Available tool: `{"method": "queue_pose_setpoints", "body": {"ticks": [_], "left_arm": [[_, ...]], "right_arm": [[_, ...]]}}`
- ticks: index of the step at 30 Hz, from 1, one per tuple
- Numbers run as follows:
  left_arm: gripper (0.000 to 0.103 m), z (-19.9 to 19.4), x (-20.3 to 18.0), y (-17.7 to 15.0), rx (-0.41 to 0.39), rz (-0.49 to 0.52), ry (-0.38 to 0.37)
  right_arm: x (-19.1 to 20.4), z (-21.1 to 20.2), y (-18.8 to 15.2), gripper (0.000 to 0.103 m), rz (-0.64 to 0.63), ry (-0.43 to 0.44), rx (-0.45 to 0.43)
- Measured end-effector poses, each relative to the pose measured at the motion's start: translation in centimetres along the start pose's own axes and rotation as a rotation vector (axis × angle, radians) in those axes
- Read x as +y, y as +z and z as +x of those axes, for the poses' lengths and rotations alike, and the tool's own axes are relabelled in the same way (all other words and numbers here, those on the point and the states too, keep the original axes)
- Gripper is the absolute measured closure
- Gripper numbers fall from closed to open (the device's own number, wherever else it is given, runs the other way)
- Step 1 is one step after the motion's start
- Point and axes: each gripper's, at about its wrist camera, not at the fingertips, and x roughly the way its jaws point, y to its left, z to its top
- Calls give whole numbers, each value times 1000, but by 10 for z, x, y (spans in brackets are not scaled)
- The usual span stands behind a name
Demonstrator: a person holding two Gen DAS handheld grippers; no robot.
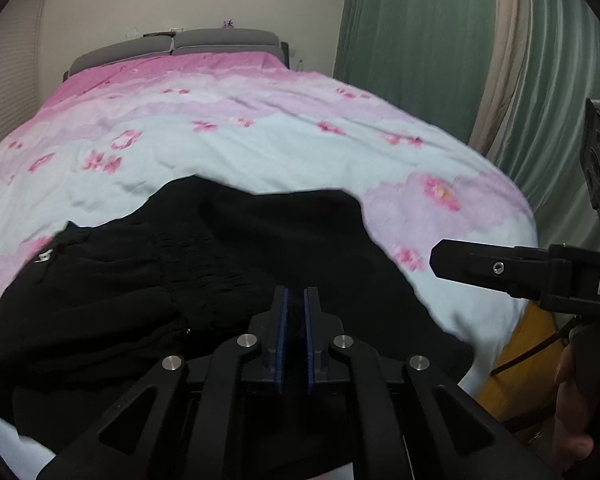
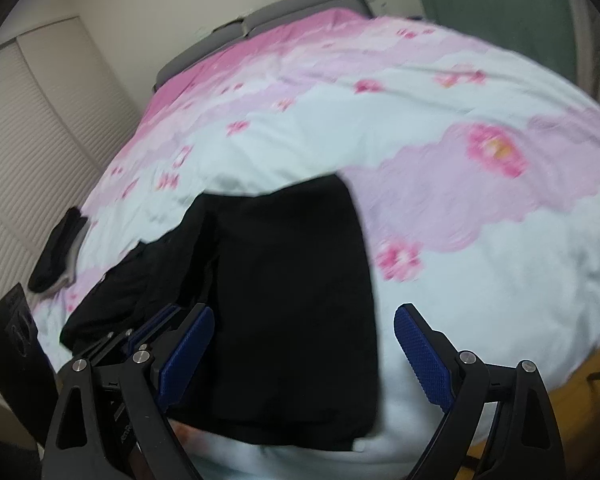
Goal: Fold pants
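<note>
Black pants point(image 1: 204, 264) lie folded on the pink and pale blue floral bedspread point(image 1: 260, 140) near its front edge. In the right wrist view the pants point(image 2: 296, 300) show a flat rectangular part with the bunched waistband to the left. My left gripper point(image 1: 295, 320) hovers over the pants with its blue pads nearly together and only a narrow gap; nothing shows between them. My right gripper point(image 2: 304, 344) is open wide above the pants' right half, empty. It also shows in the left wrist view point(image 1: 500, 268) at the right, over the bed's edge.
A dark folded garment point(image 2: 58, 250) lies at the bed's left edge by a ribbed white wall panel point(image 2: 24, 168). A grey headboard point(image 1: 172, 48) is at the far end. Green curtains point(image 1: 420, 48) hang on the right. Yellow floor point(image 1: 528, 344) shows beside the bed.
</note>
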Motion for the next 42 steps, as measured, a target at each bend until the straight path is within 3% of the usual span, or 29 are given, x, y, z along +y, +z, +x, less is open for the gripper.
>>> {"method": "queue_pose_setpoints", "body": {"ticks": [5, 10, 17, 20, 23, 31, 35, 37, 42], "left_arm": [[72, -20, 11, -1, 21, 7, -4], [33, -63, 25, 8, 21, 22, -27], [31, -102, 70, 40, 40, 79, -38], [27, -105, 96, 52, 29, 119, -1], [27, -93, 120, 64, 62, 172, -40], [27, -19, 151, 90, 222, 495, -280], [29, 30, 165, 100, 321, 542, -363], [36, 51, 168, 102, 355, 566, -406], [40, 98, 171, 104, 447, 578, -489]], "right_arm": [[19, 21, -3, 10, 62, 141, 65], [35, 16, -7, 10, 182, 223, 57], [54, 12, -15, 10, 338, 248, 29], [62, 12, -24, 10, 416, 228, 7], [80, 20, -40, 10, 471, 172, -4], [108, 54, -73, 10, 596, 11, -41], [118, 69, -78, 10, 612, -12, -66], [121, 73, -76, 13, 601, -12, -74], [120, 87, -74, 29, 599, -13, -72]]}}
